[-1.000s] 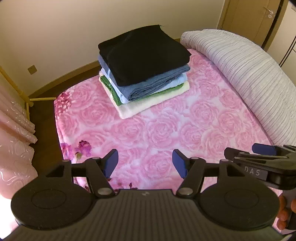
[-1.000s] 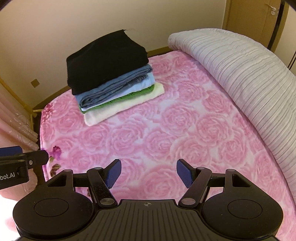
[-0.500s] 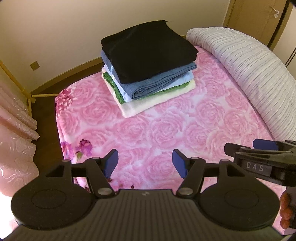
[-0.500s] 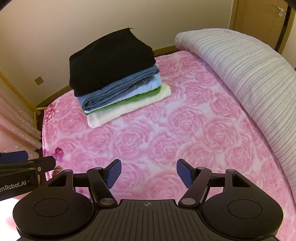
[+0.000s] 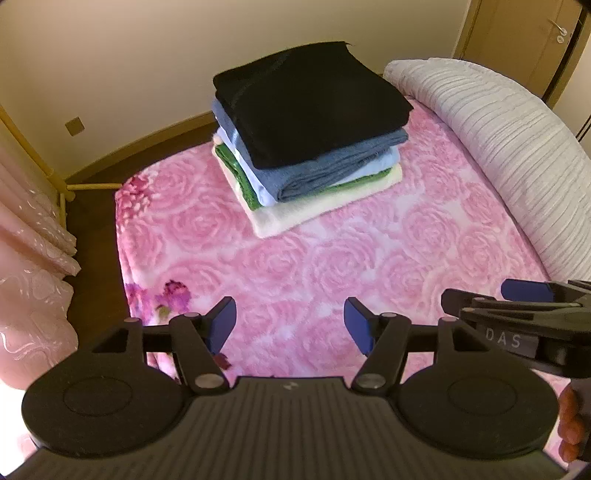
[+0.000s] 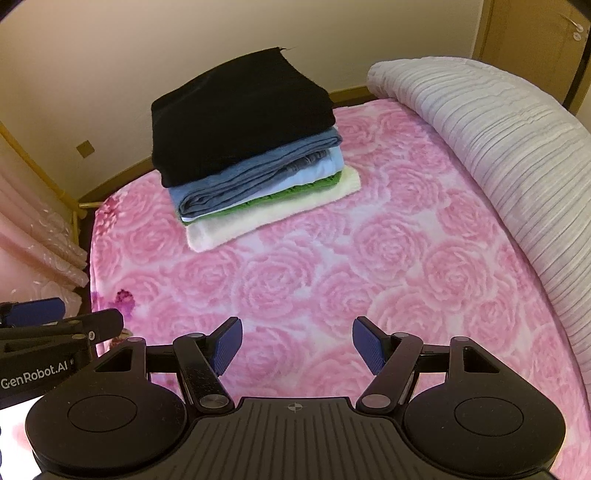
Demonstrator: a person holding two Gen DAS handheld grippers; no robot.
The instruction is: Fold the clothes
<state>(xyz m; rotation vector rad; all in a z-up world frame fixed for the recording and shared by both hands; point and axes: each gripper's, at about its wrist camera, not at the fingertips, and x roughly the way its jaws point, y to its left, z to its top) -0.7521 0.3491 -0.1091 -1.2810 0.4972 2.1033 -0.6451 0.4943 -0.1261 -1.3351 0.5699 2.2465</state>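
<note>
Since a second ago both grippers have eased a little nearer the stack of folded clothes (image 5: 310, 136), which now sits larger and slightly lower in each wrist view; the stack itself has not shifted on the bed. The left gripper (image 5: 290, 328) hangs above the pink rose-patterned blanket (image 5: 332, 266) with its blue-padded fingers (image 5: 221, 326) spread wide and nothing between them. The right gripper (image 6: 297, 349) is likewise wide open and empty, hovering over the same blanket just beside the left one; each shows at the edge of the other's view, and part of a hand (image 5: 570, 424) grips the right tool's handle.

The stack lies toward the far end of the bed, well apart from both grippers. From the top down it holds a black garment (image 6: 240, 114), a grey-blue denim piece (image 6: 255, 177), a pale blue layer (image 6: 317, 170), a green one (image 6: 295, 190) and a cream towel-like piece (image 6: 266, 218) resting on the blanket. A rolled grey ribbed duvet (image 6: 498, 155) runs along the right side of the bed, near the stack but not touching it. Pink curtains (image 5: 29, 236) hang at the left, and a wooden door (image 5: 517, 33) stands beyond the duvet
</note>
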